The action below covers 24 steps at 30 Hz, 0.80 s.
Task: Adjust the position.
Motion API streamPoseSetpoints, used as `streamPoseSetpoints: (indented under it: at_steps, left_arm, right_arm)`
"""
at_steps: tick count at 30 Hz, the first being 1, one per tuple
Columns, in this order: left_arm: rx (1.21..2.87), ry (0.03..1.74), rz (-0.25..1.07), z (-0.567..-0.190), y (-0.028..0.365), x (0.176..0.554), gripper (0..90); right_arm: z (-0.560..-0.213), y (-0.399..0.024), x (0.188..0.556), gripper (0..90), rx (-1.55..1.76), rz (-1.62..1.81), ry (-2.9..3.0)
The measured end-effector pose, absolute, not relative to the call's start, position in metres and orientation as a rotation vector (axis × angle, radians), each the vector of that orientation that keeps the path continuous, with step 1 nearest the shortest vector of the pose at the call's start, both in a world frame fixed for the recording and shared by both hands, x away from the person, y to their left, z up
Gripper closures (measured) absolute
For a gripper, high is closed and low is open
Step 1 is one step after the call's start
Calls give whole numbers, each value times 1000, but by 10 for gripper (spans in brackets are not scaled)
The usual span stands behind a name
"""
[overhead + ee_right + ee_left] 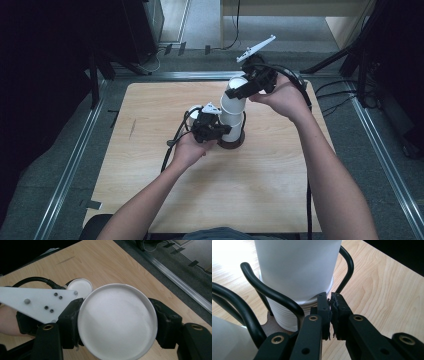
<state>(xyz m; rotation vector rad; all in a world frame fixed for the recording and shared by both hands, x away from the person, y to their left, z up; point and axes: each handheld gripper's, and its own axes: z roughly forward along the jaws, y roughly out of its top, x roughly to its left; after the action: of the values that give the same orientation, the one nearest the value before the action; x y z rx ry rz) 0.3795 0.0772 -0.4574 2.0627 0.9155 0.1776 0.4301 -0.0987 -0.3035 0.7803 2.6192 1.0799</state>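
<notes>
The right gripper (117, 325) has its two black jaws pinching the top white cup (117, 323) from opposite sides, just under the rim, with the cup's bare inside facing that gripper's camera. In the high view this gripper (248, 86) sits toward the far right of the table (150, 200), holding that cup (235, 95) at the top of a stack of white cups (231, 116) standing in a black wire holder (232, 140) near the table's middle. The held cup tilts a little against the stack below; whether it has fully cleared the next cup is hard to tell from above.

The left gripper (330, 307) has its jaws pressed together, with nothing seen between them, and its tips lie just beside the ribbed lower cups (287, 317) and one black wire loop (272, 293) of the holder. In the high view it (212, 127) rests on the near left side of the stack, and it seems to steady the holder. Another white cup (194, 111) stands just left of it.

The step in hand looks like peeling the top cup off the stack. Next, the right hand should draw it straight up along the stack's axis, keeping the pinch firm but not crushing, while the left holds the base down.
</notes>
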Motion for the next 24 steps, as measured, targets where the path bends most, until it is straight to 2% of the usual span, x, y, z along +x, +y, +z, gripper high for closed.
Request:
streamPoseSetpoints:
  at_steps: [10, 24]
  left_arm:
    - [2066, 909, 163, -458, 78, 380, 836]
    - [2076, 872, 126, -451, 79, 369, 721]
  right_arm:
    - [-281, -111, 413, 338, 752, 1039, 2637]
    - [-295, -140, 386, 337, 689, 1016, 2686]
